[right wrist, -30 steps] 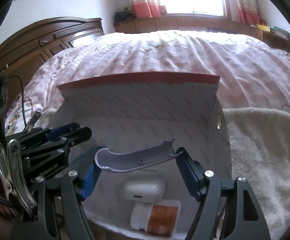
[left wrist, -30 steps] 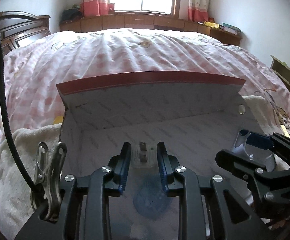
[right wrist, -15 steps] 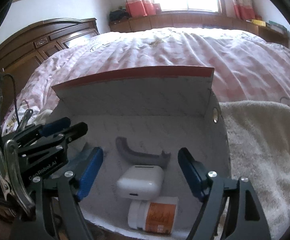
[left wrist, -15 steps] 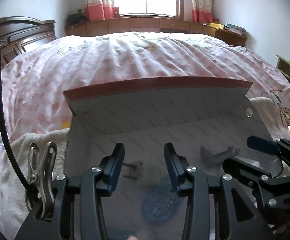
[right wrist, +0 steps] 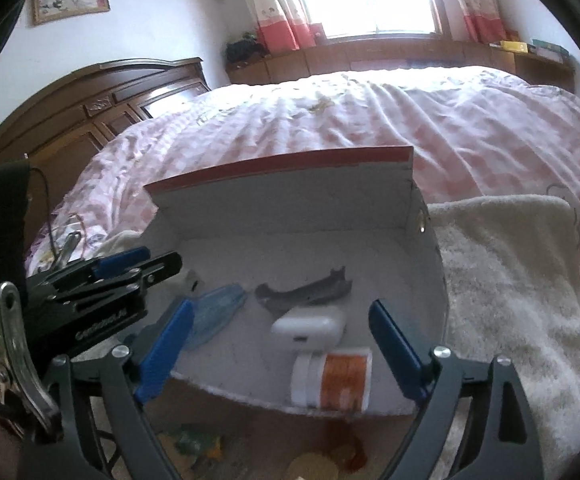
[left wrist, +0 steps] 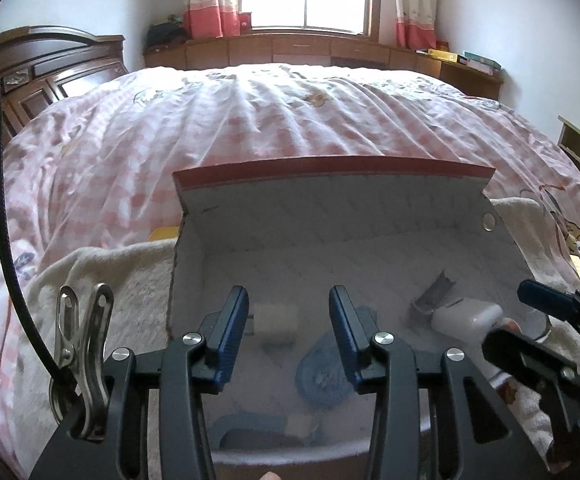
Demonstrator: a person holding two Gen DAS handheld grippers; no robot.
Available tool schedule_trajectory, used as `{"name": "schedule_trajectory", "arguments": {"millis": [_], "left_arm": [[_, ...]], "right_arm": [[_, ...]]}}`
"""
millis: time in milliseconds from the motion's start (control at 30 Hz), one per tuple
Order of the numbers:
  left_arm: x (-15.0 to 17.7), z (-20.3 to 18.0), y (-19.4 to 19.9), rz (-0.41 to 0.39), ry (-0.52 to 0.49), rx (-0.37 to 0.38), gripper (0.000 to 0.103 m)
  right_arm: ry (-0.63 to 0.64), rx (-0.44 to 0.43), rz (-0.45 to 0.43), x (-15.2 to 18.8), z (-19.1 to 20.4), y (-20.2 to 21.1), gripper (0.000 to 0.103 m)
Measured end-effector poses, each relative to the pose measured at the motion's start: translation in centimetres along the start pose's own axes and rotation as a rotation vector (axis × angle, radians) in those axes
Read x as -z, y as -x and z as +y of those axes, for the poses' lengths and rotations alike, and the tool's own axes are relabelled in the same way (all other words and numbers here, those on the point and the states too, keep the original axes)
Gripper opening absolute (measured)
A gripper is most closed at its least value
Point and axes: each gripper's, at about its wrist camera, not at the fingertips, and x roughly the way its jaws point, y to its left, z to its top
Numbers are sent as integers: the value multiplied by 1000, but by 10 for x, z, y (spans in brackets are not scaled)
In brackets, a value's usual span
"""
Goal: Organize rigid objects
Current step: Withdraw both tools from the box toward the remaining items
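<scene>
open white cardboard box with red rim (right wrist: 290, 216) sits mid frame on bed, catching small hard things. grey curved plastic piece (right wrist: 305, 290), white earbud case (right wrist: 309, 326), orange-label bottle (right wrist: 333, 380) lie inside.
right gripper (right wrist: 286, 344) above box, jaws opening, nothing between.
left gripper (left wrist: 288, 330) jaws apart, empty; small white plug (left wrist: 276, 318) lies in box beyond them.

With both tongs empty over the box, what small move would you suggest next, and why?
Probably draw the right tongs, whose jaws are opening with nothing between them, back toward the items in front of the box. The grey curved piece already lies inside, by the white case.
</scene>
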Motion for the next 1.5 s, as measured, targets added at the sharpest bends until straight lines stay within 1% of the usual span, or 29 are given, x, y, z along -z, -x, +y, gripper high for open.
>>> {"name": "schedule_trajectory", "arguments": {"millis": [100,400,533,833,1233,1500], "left_arm": [[5,0,7,4,4,3,43],[22,2,24,31,24,3,43],[31,1,32,46,26,14,43],[47,-2,52,47,36,35,43],[74,-7,64,81,43,42,43],[93,-4,76,89,59,39,43]], "right_arm": [[0,-25,-5,7,3,9,93],[-31,-29,15,29,4,23,93],[-31,-17,8,33,4,32,93],[-45,-5,-4,43,2,50,93],[-34,11,25,70,4,66,93],[-32,26,34,88,4,79,93]]}}
